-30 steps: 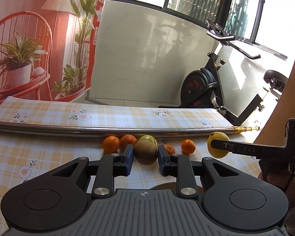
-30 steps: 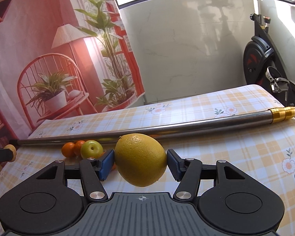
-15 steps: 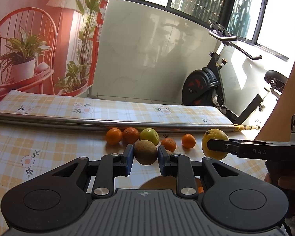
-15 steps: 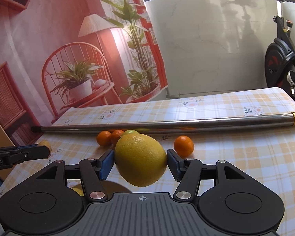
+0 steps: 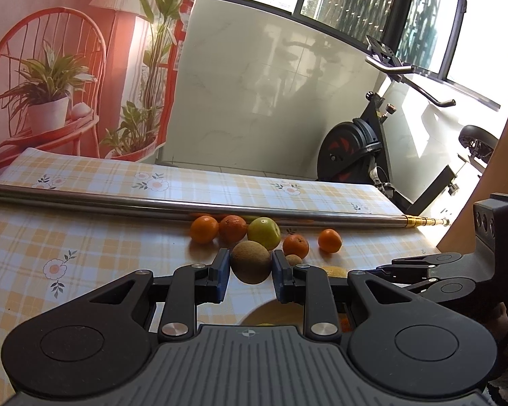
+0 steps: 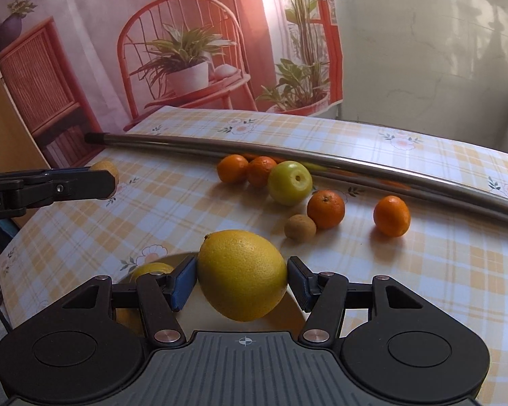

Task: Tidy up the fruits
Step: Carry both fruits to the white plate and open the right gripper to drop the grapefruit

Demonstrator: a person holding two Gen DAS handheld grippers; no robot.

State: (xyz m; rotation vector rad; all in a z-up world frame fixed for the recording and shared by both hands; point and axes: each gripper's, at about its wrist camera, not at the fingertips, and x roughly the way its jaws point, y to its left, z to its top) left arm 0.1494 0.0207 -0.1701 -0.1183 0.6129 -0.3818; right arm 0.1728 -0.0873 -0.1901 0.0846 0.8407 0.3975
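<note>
The left gripper is clamped on a brown kiwi, held above the checked tablecloth in front of the loose fruit beside the metal rod. To its right, the right gripper is clamped on a large lemon over a round plate that already holds yellow fruit. We judge the step in hand to be depositing; next we lower the lemon onto the plate, then release it.
</note>
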